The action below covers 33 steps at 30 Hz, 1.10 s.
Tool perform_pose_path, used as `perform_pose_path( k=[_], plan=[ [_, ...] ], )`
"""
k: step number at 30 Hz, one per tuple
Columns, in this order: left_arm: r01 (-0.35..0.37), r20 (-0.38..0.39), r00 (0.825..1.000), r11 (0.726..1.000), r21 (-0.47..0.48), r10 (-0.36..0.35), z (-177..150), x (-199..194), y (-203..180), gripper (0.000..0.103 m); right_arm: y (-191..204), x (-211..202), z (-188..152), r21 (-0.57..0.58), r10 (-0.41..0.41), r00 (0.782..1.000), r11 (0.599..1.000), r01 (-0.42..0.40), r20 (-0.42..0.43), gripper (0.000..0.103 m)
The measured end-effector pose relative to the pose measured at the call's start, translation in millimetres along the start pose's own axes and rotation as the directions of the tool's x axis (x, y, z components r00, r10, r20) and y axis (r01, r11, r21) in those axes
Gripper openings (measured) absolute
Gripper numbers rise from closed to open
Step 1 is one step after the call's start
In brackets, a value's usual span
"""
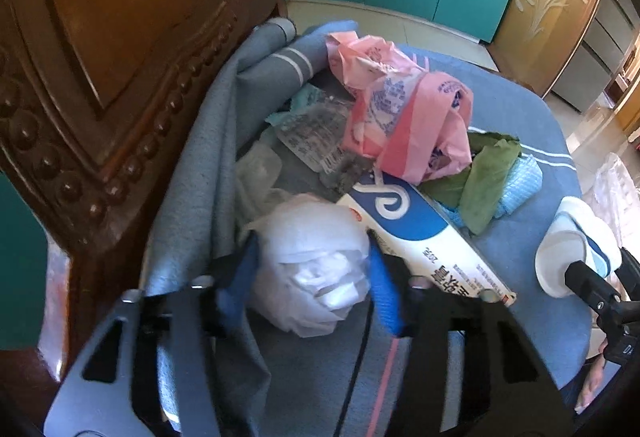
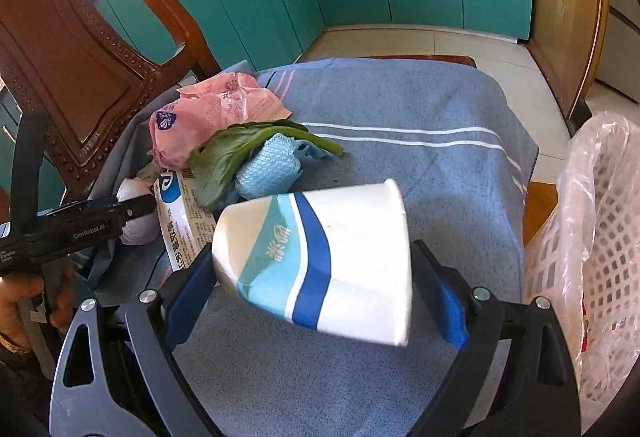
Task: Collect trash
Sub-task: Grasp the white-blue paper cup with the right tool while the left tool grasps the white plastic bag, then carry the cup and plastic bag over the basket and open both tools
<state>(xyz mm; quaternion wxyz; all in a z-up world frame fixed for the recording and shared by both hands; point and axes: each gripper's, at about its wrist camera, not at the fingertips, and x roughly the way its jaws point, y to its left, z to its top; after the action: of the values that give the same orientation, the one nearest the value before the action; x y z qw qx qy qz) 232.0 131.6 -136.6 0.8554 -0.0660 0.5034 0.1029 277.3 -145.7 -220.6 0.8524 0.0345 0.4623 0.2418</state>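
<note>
White tissue wad (image 1: 316, 269), just beside the pink bag (image 1: 400, 117), sits pinched in the left gripper (image 1: 312, 277); the right gripper (image 2: 316, 277) clamps the paper cup (image 2: 320, 261), presumably bound for the lined basket (image 2: 600, 257).

Crumpled white tissue wad (image 1: 316, 269) at pile's near edge on blue cloth, touching flat white-and-blue carton (image 1: 416, 233); pink plastic bag (image 1: 404, 113), wilted green leaf (image 1: 484, 181), pale blue cloth scrap (image 1: 520, 185) behind; paper cup (image 2: 320, 261) tilted, lifted

Left gripper (image 1: 312, 265) jaws pinch a wad; right gripper (image 2: 316, 289) jaws clamp a cup.
</note>
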Motion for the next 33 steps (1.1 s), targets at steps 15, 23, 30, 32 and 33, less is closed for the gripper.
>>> perform_pose_path(
  k=[15,23,30,32,33],
  plan=[
    [0.176,0.265,0.95,0.984,-0.022,-0.164,3.3,-58.9,6.8,0.035,4.2,16.6,-2.6,-0.03,-0.073,0.997,0.997,0.071,-0.035,0.092],
    [0.218,0.323,0.923,0.976,0.012,-0.21,-3.8,-80.5,0.1,0.035,5.6,21.4,-1.9,-0.044,-0.085,0.996,0.996,0.083,-0.029,0.092],
    [0.219,0.315,0.925,0.975,0.021,-0.215,-2.8,-76.8,-4.7,0.035,6.5,22.4,-1.2,-0.049,-0.079,0.997,0.996,0.078,-0.019,0.083],
    [0.219,0.315,0.925,0.976,0.021,-0.214,-2.5,-74.6,-5.1,0.035,6.5,22.1,-1.3,-0.05,-0.076,0.997,0.996,0.075,-0.019,0.082],
    [0.216,0.316,0.925,0.976,0.021,-0.211,-2.5,-74.8,-5.6,0.035,6.9,22.4,-1.3,-0.052,-0.076,0.997,0.996,0.075,-0.019,0.082]
  ],
)
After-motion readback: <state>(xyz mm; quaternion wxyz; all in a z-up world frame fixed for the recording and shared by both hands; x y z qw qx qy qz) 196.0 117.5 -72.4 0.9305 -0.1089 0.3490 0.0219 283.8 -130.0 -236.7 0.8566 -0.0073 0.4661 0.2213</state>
